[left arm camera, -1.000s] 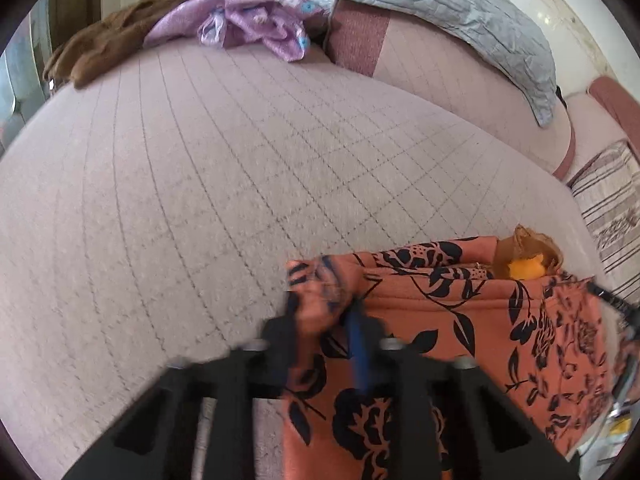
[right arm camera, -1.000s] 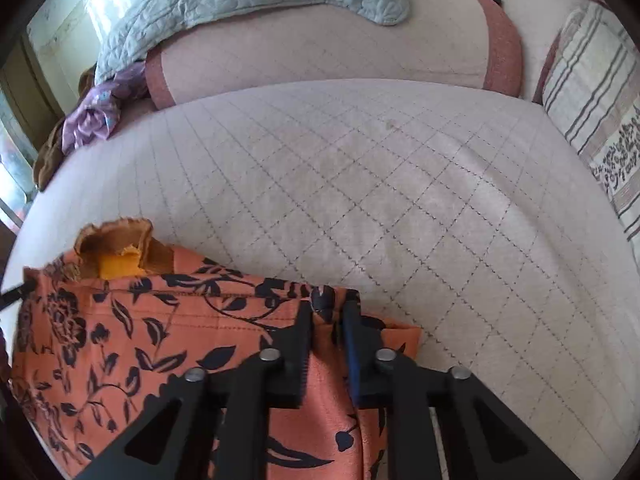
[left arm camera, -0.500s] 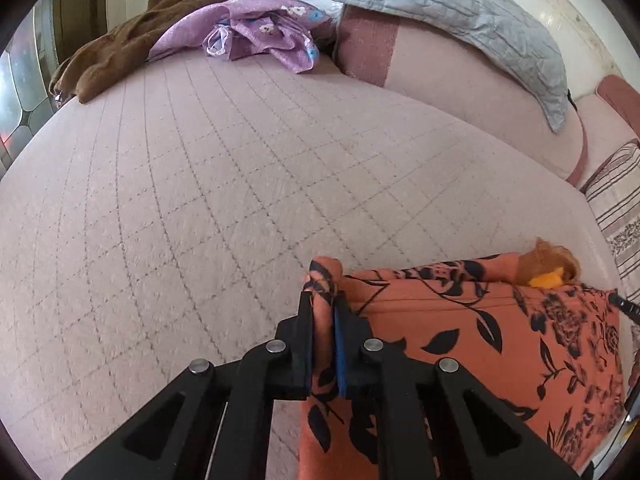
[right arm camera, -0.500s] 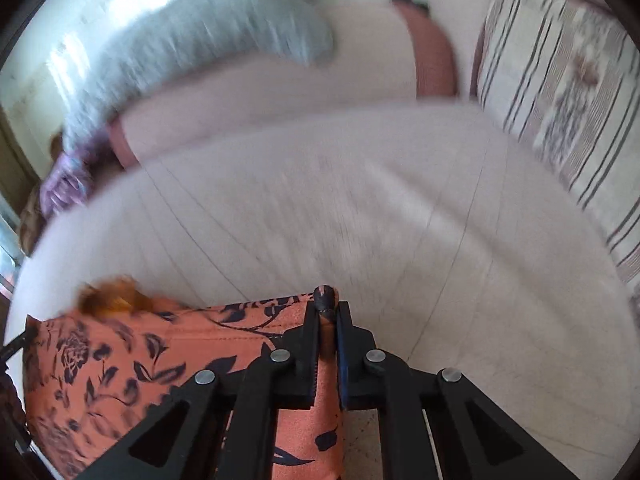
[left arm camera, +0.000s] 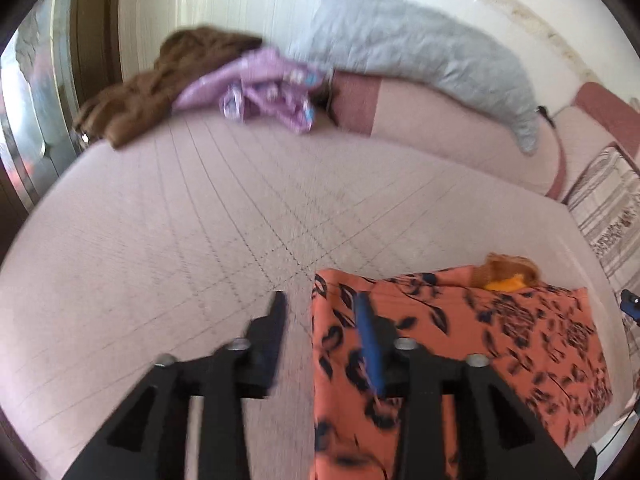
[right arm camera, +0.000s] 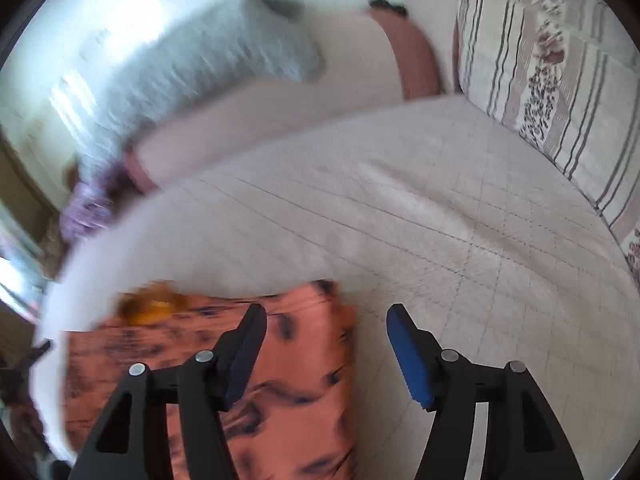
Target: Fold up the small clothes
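Note:
An orange garment with a dark floral print [left arm camera: 460, 344] lies flat on the quilted pink bed, with a yellow-brown piece [left arm camera: 506, 274] at its far edge. My left gripper [left arm camera: 320, 332] is open above the garment's left edge, holding nothing. In the right wrist view the same garment [right arm camera: 280, 380] lies at lower left. My right gripper [right arm camera: 324, 344] is open over its right edge, holding nothing. Both views are motion-blurred.
A brown blanket [left arm camera: 160, 84] and purple clothes [left arm camera: 264, 96] lie at the bed's far left corner. A grey quilt [left arm camera: 420, 52] drapes over the pink bolster [left arm camera: 440, 128]. A striped cushion [right arm camera: 560, 80] stands along the bed's right side.
Both grippers were shut on the garment's corners; both have opened and let go. The garment now lies flat on the bed and both grippers have lifted.

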A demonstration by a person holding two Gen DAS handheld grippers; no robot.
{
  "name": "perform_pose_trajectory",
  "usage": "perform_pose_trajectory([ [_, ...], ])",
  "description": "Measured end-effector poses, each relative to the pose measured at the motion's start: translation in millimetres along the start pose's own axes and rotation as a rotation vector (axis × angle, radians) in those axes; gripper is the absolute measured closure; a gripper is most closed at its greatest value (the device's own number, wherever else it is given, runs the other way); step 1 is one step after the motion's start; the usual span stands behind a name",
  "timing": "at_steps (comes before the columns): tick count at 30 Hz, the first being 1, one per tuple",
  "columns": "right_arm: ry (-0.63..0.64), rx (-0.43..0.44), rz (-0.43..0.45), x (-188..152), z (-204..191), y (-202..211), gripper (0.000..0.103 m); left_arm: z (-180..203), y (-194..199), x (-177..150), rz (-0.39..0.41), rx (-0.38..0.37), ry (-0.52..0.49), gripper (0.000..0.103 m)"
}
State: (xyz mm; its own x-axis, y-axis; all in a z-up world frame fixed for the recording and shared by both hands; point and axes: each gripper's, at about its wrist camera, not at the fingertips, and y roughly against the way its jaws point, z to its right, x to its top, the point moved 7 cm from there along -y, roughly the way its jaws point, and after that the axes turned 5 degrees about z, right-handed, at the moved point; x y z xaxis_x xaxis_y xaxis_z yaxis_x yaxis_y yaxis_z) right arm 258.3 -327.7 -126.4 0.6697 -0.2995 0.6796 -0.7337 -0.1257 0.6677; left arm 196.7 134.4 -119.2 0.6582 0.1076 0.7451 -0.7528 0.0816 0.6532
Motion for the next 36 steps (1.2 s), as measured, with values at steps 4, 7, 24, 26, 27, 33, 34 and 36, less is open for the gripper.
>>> perform_pose_trajectory([
  [4,-0.087,0.231,-0.007,-34.8,-29.3,47.3,0.029,22.9,43.9,-29.3,0.034,-0.080,-0.037,0.056],
  [7,-0.138,0.331,-0.095,-81.3,-38.8,45.5,0.029,31.7,40.0,-59.2,-0.011,-0.086,-0.067,0.055],
  [24,-0.372,0.248,-0.125,-156.3,15.6,55.4,0.020,0.9,33.3,-128.0,-0.201,0.094,-0.001,0.032],
  [26,-0.346,0.244,-0.108,-149.1,9.5,68.0,0.020,-0.9,44.0,-121.0,-0.181,0.098,0.018,0.032],
  [27,-0.315,0.249,-0.075,-143.3,5.1,78.5,0.019,-1.6,47.9,-118.7,-0.167,0.098,0.020,0.032],
  [33,-0.285,0.230,-0.105,-156.1,1.4,72.8,0.018,-22.6,58.2,-148.4,-0.239,0.109,0.150,0.044],
  [34,-0.318,0.218,-0.134,-163.9,6.7,67.0,0.018,-24.4,64.0,-146.5,-0.243,0.086,0.171,0.053],
  [36,-0.362,0.215,-0.153,-171.0,12.6,64.0,0.018,-32.9,77.2,-140.3,-0.235,0.052,0.234,0.061],
])
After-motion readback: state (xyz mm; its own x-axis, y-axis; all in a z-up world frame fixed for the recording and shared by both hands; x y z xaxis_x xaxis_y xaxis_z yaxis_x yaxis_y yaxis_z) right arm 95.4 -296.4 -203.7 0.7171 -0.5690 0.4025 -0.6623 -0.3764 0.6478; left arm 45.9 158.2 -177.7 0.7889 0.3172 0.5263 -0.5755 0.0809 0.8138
